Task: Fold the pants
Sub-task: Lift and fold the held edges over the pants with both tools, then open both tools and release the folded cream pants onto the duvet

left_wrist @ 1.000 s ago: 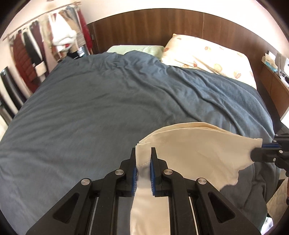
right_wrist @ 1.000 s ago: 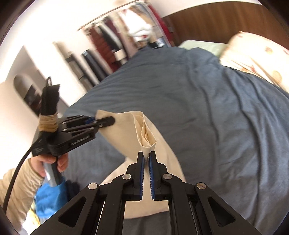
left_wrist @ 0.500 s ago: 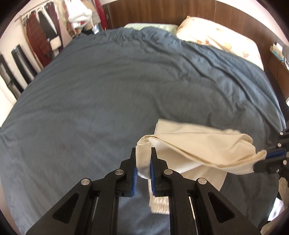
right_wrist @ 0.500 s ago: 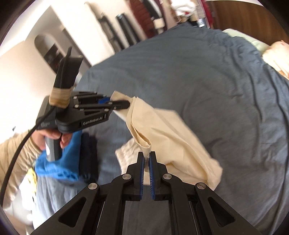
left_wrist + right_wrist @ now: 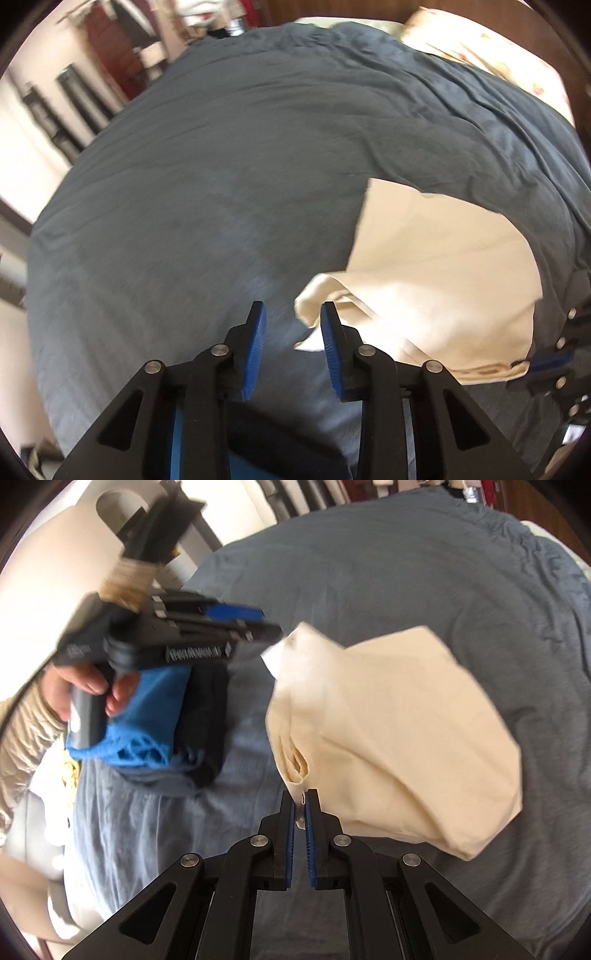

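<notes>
Cream pants point(image 5: 388, 734) are laid folded on the bed point(image 5: 207, 177). Left gripper point(image 5: 291, 347) jaws are spread wide, holding nothing; right gripper point(image 5: 300, 812) jaws are pinched on 1 corner, presumably to set it flat

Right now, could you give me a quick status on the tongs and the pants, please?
Left tongs open, off the pants. Right tongs shut on pants edge. Pants lie folded on bed. Clothes pile beside them.

The cream pants point(image 5: 388, 738) are smooth matt cloth, the grey-blue duvet point(image 5: 221, 184) soft creased cloth, both grippers matt black plastic with ribbed blue pads point(image 5: 258, 343) and shiny metal rivets point(image 5: 259, 840).
</notes>
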A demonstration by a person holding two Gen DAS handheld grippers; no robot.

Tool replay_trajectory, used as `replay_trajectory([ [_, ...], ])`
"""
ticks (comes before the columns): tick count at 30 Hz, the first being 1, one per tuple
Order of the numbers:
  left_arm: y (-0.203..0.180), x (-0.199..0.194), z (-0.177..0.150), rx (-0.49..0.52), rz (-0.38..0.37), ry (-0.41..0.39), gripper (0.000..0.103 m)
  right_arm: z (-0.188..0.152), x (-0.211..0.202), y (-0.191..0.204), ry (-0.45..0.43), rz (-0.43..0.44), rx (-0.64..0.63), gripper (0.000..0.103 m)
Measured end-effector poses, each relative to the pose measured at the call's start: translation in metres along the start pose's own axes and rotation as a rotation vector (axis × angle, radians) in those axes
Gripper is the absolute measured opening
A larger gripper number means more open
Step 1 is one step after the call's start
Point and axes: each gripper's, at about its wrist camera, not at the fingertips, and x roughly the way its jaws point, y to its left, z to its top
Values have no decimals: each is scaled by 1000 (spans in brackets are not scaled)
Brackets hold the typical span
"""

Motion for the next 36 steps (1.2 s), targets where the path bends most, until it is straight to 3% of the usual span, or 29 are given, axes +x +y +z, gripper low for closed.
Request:
replay_trajectory([
  [3, 1, -17, -8, -78, 36, -16, 44, -4, 10, 4, 49, 24, -11, 12],
  [5, -4, -27, -15, -136, 22, -23, 44, -7, 14, 7, 96, 47, -40, 31],
  [8, -16, -36, -25, -199, 30, -36, 44, -15, 7, 13, 111, 87, -103, 33],
  [11, -33, -40, -39, -283, -11, -40, 44, -23, -10, 12, 94, 61, -153, 33],
  [15, -53, -38, -54, -380, 31, -45, 49, -16, -28, -9, 47, 4, -102, 33],
  [19, -48, -32, -58, -590, 97, -61, 53, 10, -38, -47, -14, -88, -42, 36],
  [21, -40, -30, -56, -701, 112, -93, 63, 27, -38, -69, -38, -116, -19, 37],
  [25, -24, -19, -48, -874, 139, -109, 69, 69, -28, -101, -78, -167, -41, 37],
  [30, -9, 9, -45, -976, 102, -49, 71, 115, -2, -123, -80, -122, -38, 37],
  [36, 3, 28, -48, -1055, 65, 1, 71, 147, 41, -139, -28, -62, -38, 37],
])
